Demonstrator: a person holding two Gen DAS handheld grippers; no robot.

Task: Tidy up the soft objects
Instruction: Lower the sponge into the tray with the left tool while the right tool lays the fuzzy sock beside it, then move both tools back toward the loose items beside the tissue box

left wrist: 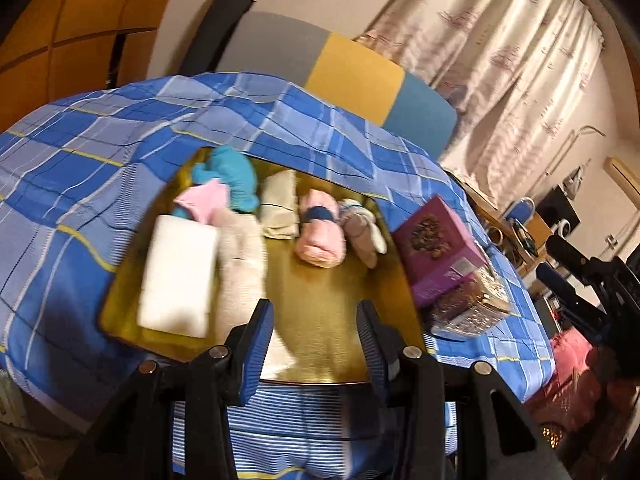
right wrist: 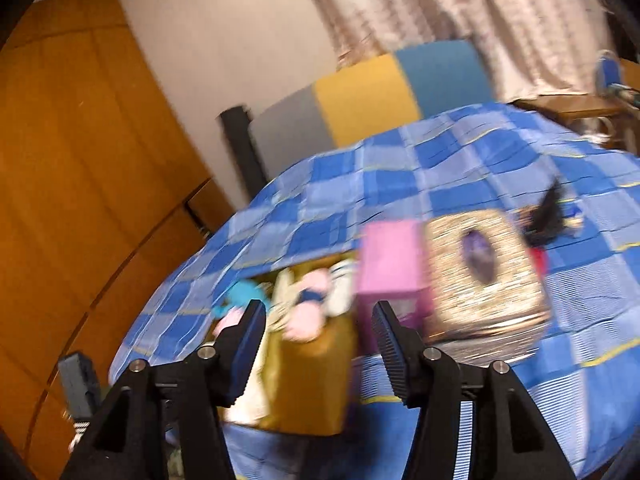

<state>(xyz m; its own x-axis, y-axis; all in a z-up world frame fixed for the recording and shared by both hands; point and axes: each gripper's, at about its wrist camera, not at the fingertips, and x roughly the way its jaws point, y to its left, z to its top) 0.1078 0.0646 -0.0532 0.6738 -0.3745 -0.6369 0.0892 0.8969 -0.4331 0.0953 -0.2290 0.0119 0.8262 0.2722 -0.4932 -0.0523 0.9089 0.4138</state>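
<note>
A gold tray [left wrist: 320, 280] lies on a blue plaid bedcover [left wrist: 100, 160]. On it lie a white folded cloth [left wrist: 178, 276], a beige towel [left wrist: 242, 256], a turquoise cloth [left wrist: 232, 172], a pink cloth [left wrist: 206, 196], a cream cloth [left wrist: 282, 204], a pink roll with a blue band [left wrist: 320, 232] and a grey-white plush [left wrist: 362, 232]. My left gripper [left wrist: 316, 320] is open and empty above the tray's near edge. My right gripper [right wrist: 320, 324] is open and empty, above the tray [right wrist: 316, 380]; this view is blurred.
A purple box [left wrist: 436, 248] and a glittery gold box [left wrist: 472, 304] stand right of the tray; the right wrist view shows both, the purple box [right wrist: 390, 260] and the gold box [right wrist: 480, 276]. A grey, yellow and blue headboard [left wrist: 356, 76], curtains [left wrist: 500, 60] and a wooden wardrobe [right wrist: 80, 160] surround the bed.
</note>
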